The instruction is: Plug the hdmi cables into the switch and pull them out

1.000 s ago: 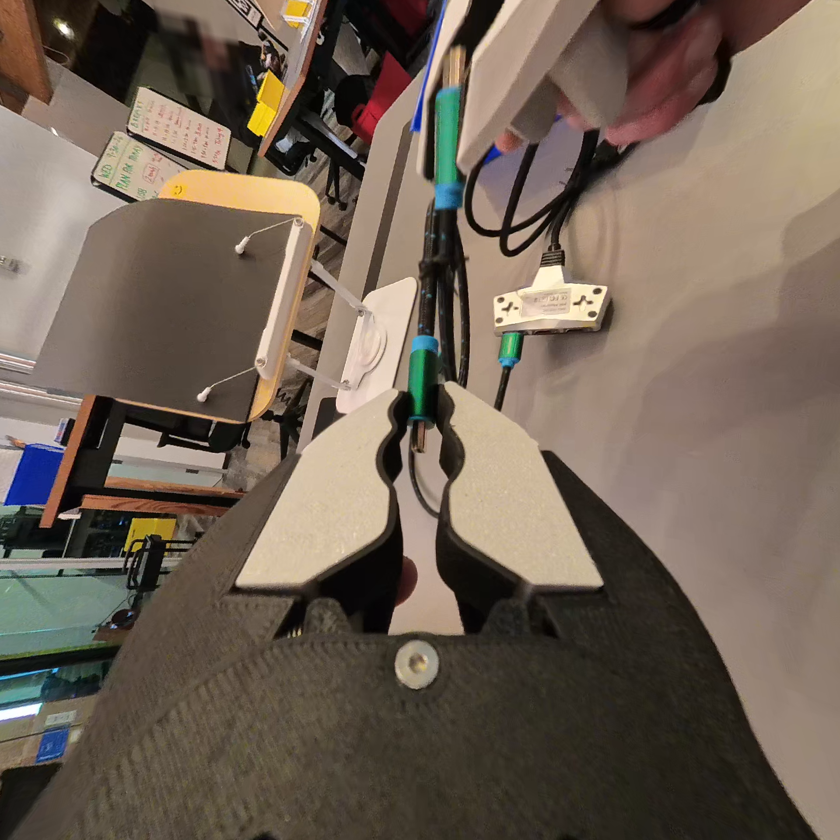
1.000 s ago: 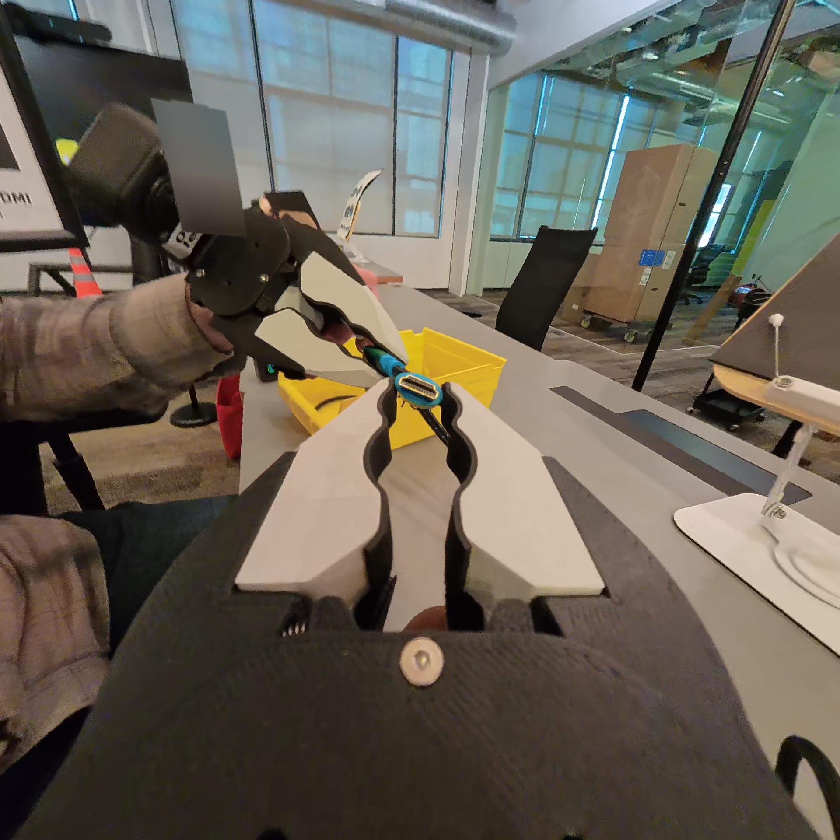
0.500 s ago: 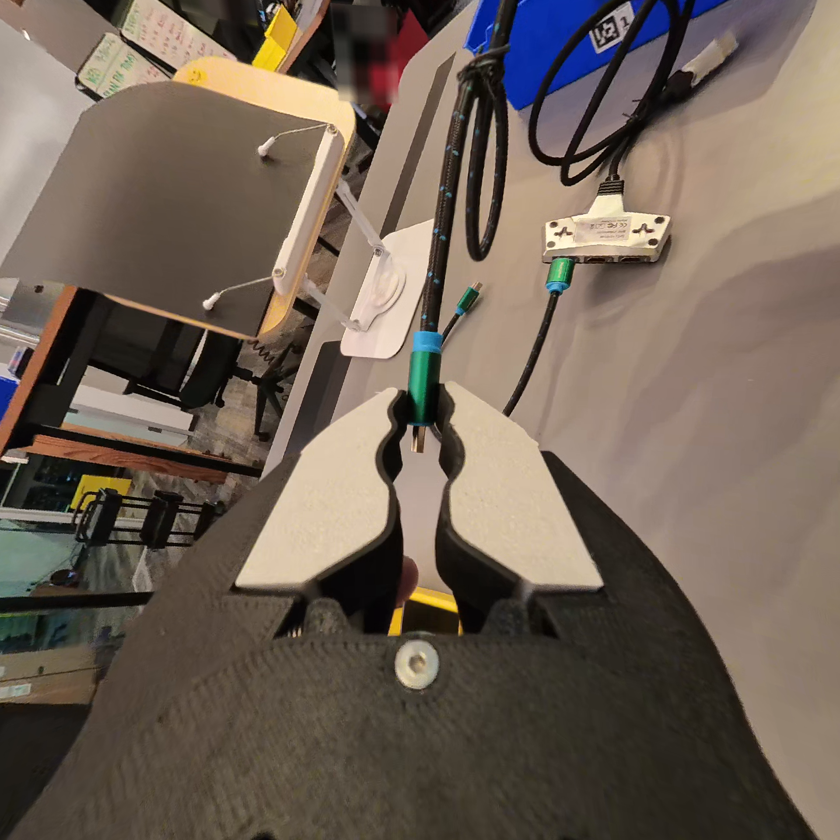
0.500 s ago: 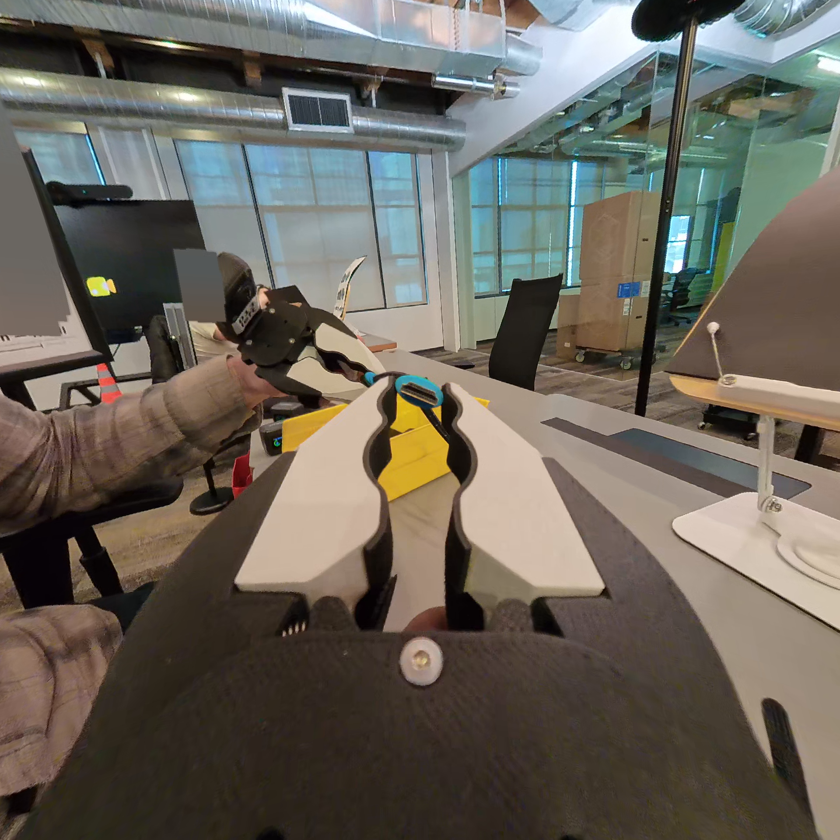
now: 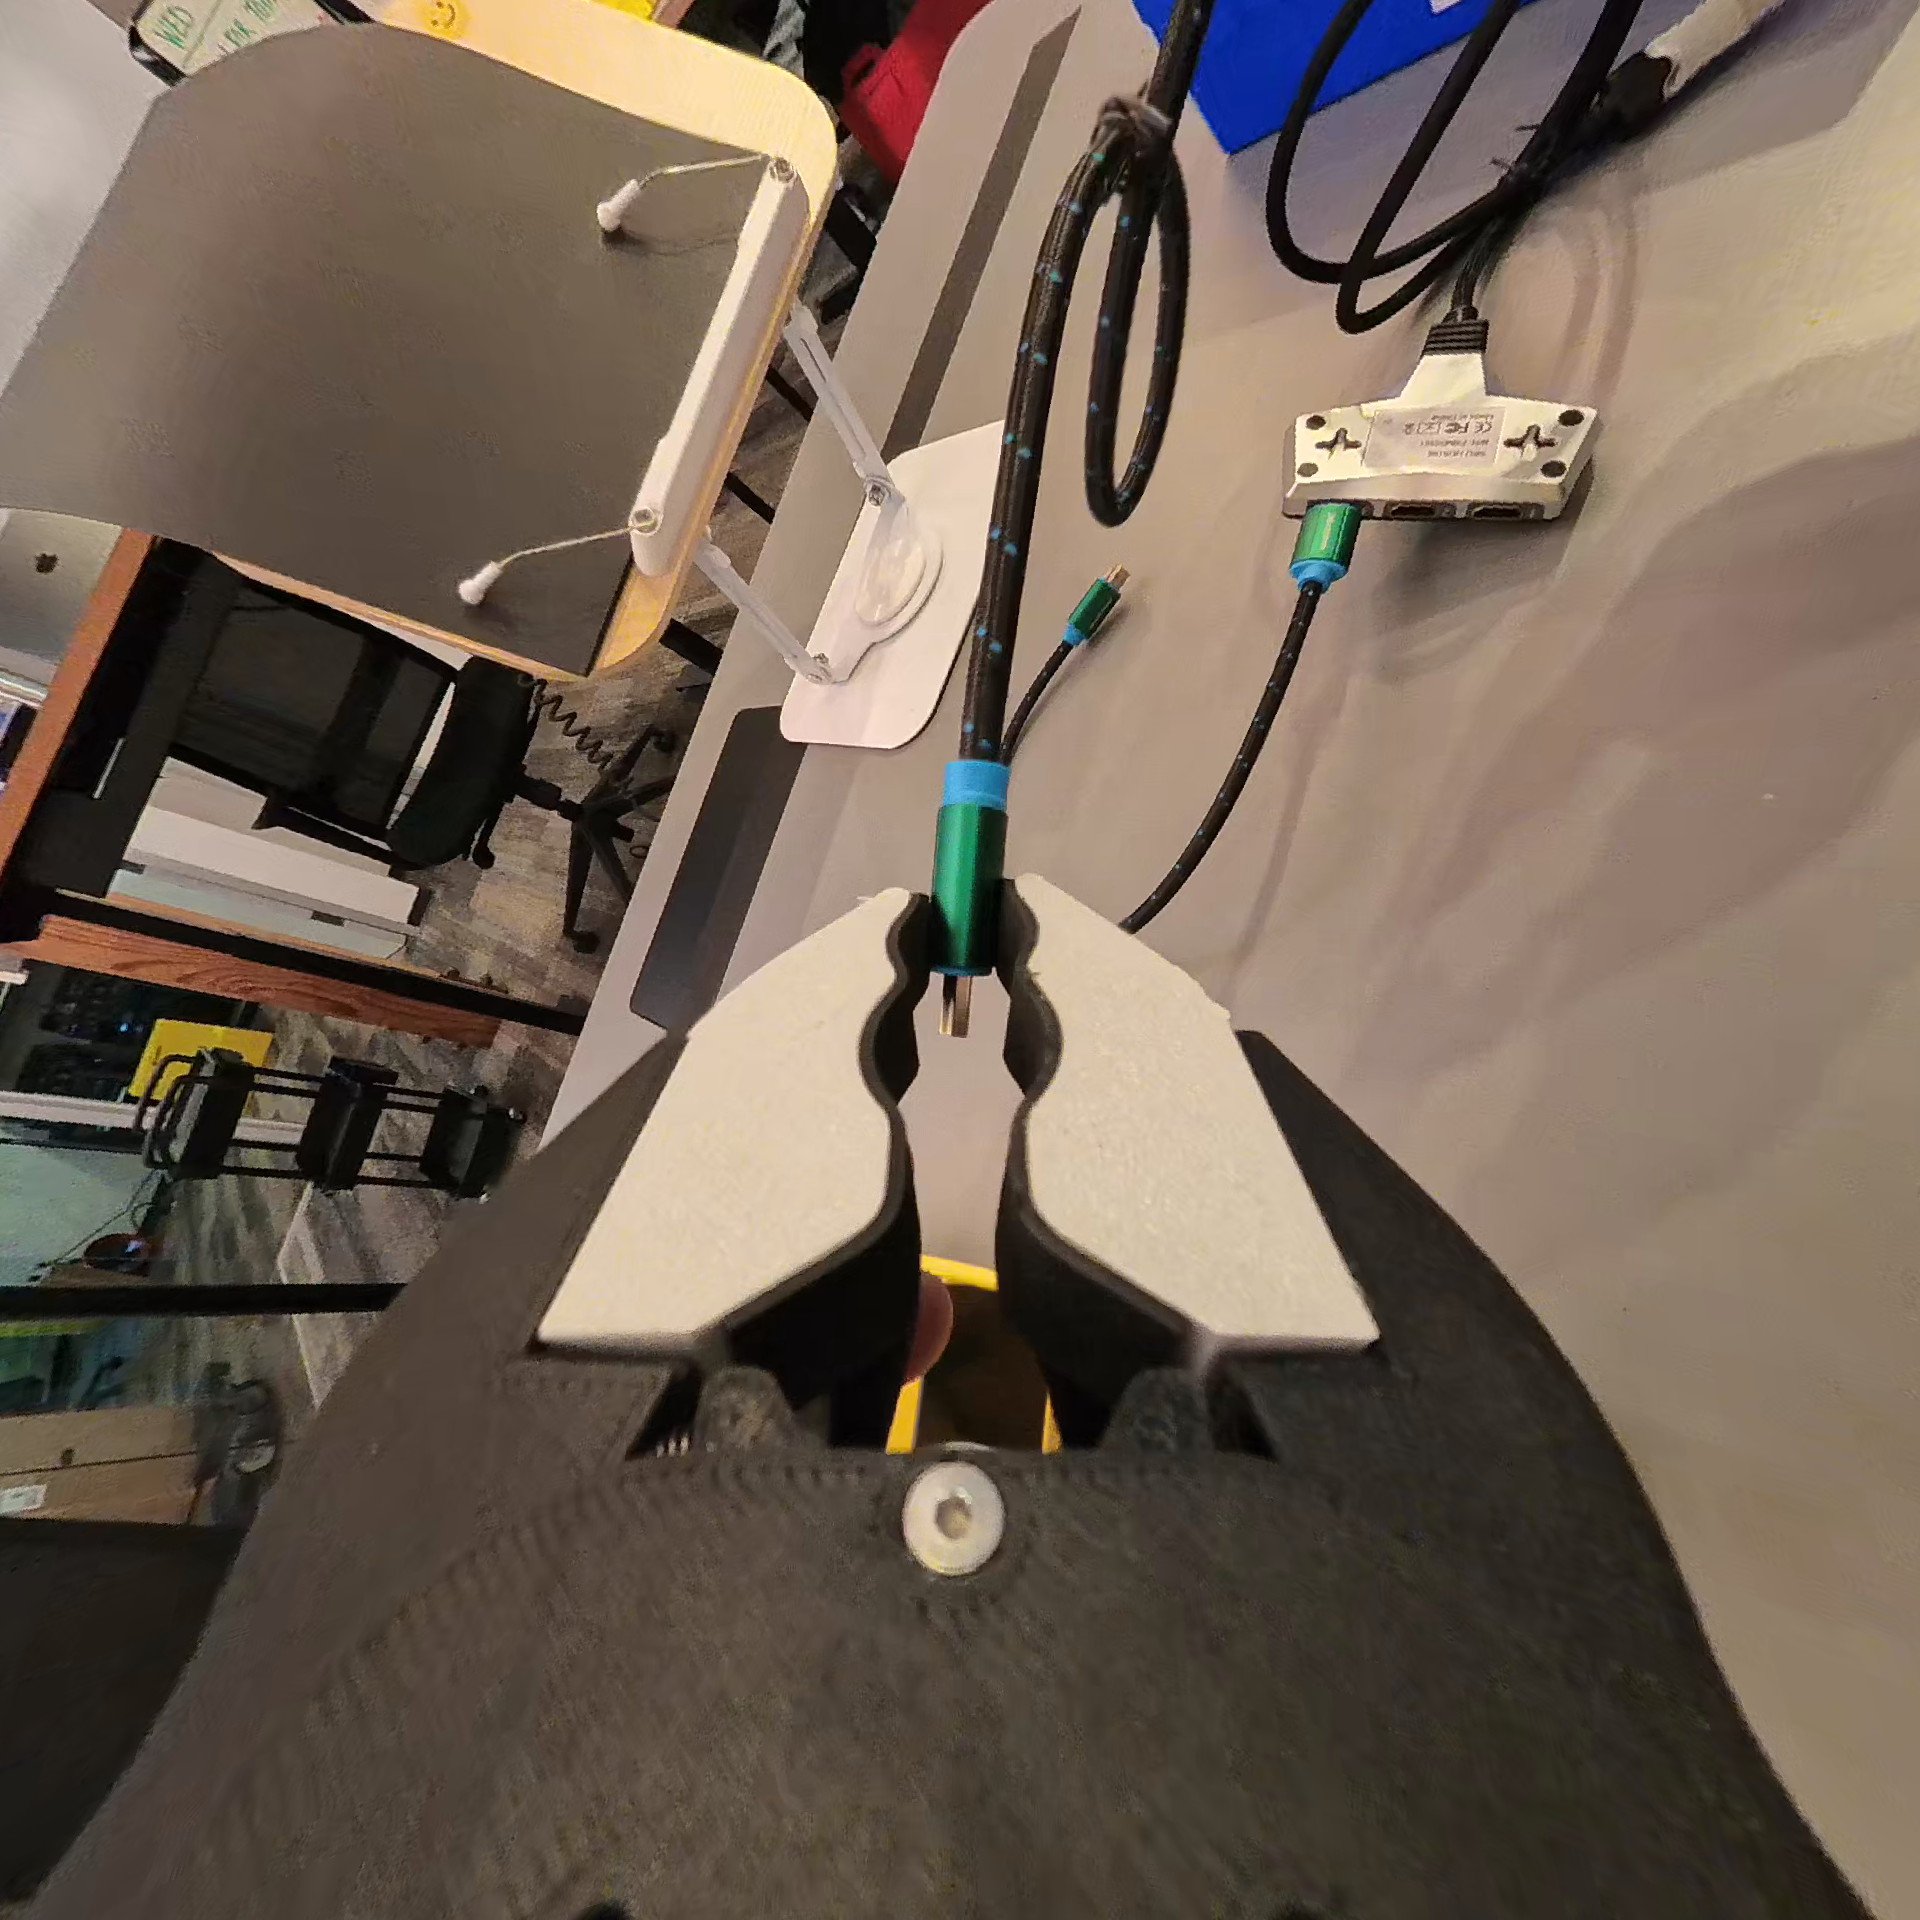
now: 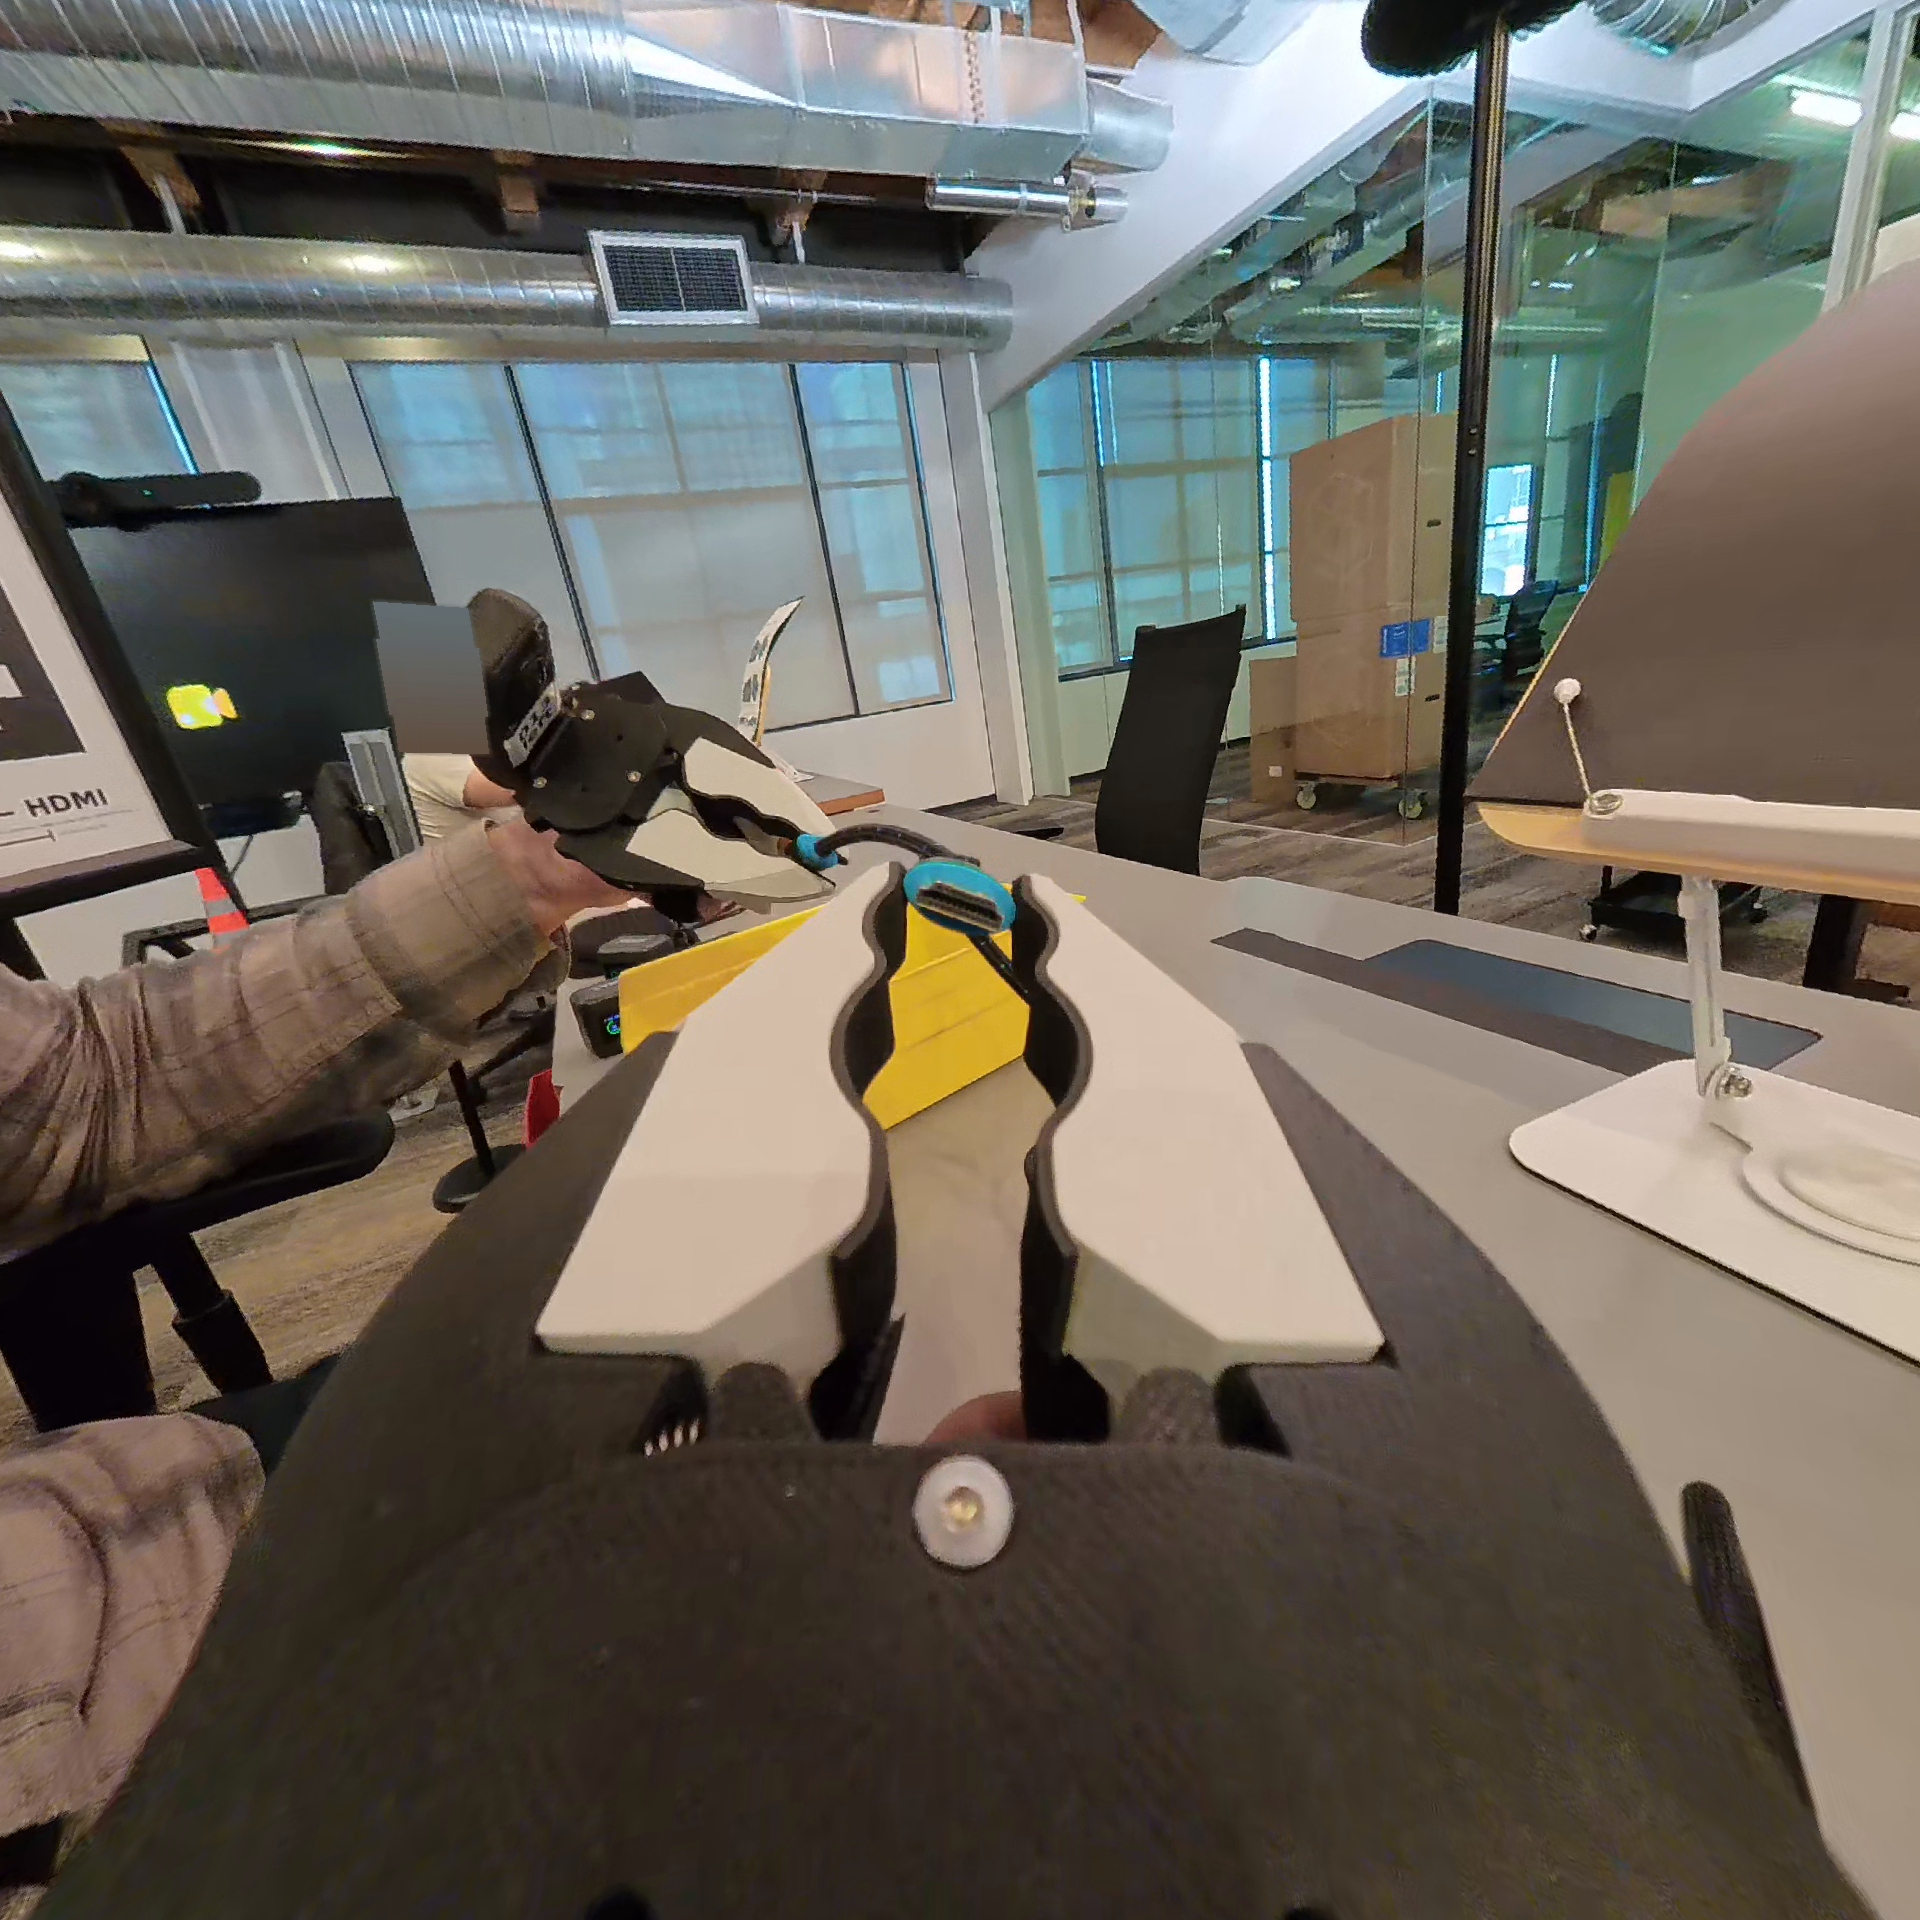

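In the left wrist view my left gripper [image 5: 961, 914] is shut on a green HDMI plug [image 5: 966, 873] with a blue collar, its metal tip pointing back between the fingers. Its braided cable [image 5: 1029, 416] runs up the grey table. The silver switch [image 5: 1439, 457] lies upside down at the upper right, with another green plug [image 5: 1322, 540] in its left port and two ports open. A small green connector [image 5: 1091, 613] lies loose. In the right wrist view my right gripper [image 6: 958, 883] is shut on a blue-collared HDMI plug [image 6: 958, 902]. The left gripper [image 6: 810, 868] hangs beyond it.
A white stand base [image 5: 894, 623] with a dark panel [image 5: 416, 312] stands at the table's edge. A blue bin [image 5: 1247, 73] and coiled black cable [image 5: 1382, 208] lie beyond the switch. A yellow bin [image 6: 935, 1029] sits under the grippers. A person's sleeve [image 6: 260, 1018] is at left. There is about 20 cm between the tips of the two grippers. Measured from the fingertips, the silver switch [image 5: 1439, 457] is 20 cm or so from the right gripper and 25 cm from the left.
The two grippers have drawn apart: the right one has left the left wrist view, and the left one looks farther off. The right view has tilted up. Both plugs stay gripped.
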A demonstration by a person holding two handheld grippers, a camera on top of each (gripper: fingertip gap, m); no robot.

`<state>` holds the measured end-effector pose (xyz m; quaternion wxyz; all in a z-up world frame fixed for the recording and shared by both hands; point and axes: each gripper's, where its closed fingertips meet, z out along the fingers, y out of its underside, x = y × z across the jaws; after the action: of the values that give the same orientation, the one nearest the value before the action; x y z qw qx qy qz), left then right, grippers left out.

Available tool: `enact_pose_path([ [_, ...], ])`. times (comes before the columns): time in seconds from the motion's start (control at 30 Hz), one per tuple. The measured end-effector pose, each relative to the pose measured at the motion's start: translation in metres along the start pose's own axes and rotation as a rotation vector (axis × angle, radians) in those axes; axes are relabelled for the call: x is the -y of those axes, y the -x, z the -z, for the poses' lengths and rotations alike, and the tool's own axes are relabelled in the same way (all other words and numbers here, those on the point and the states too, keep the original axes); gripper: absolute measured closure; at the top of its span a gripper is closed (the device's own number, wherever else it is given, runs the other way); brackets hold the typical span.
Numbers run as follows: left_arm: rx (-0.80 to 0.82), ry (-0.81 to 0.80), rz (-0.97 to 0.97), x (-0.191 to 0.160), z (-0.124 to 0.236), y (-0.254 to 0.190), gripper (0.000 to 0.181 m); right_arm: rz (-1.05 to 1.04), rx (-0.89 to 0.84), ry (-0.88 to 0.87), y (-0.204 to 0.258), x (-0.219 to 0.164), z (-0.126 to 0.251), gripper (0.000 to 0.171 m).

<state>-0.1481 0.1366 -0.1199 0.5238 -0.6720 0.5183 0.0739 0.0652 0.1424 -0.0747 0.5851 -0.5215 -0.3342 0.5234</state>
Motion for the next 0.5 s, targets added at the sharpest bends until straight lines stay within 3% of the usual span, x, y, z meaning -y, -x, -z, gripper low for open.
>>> enact_pose_path([
  [0.13,0.025,0.042,-0.028,-0.001,0.003,0.005,0.169,0.030,-0.032,0.028,-0.003,-0.006,-0.002,0.150],
  [0.23,0.049,0.074,-0.029,-0.006,0.005,0.010,0.169,0.070,-0.053,0.055,-0.004,-0.007,-0.002,0.133],
  [0.4,0.104,0.135,-0.036,-0.013,0.007,0.020,0.170,0.363,-0.287,0.152,-0.026,-0.009,0.004,0.122],
  [0.5,0.117,0.145,-0.040,-0.009,0.006,0.021,0.170,0.512,-0.309,0.216,-0.019,-0.015,-0.003,0.121],
])
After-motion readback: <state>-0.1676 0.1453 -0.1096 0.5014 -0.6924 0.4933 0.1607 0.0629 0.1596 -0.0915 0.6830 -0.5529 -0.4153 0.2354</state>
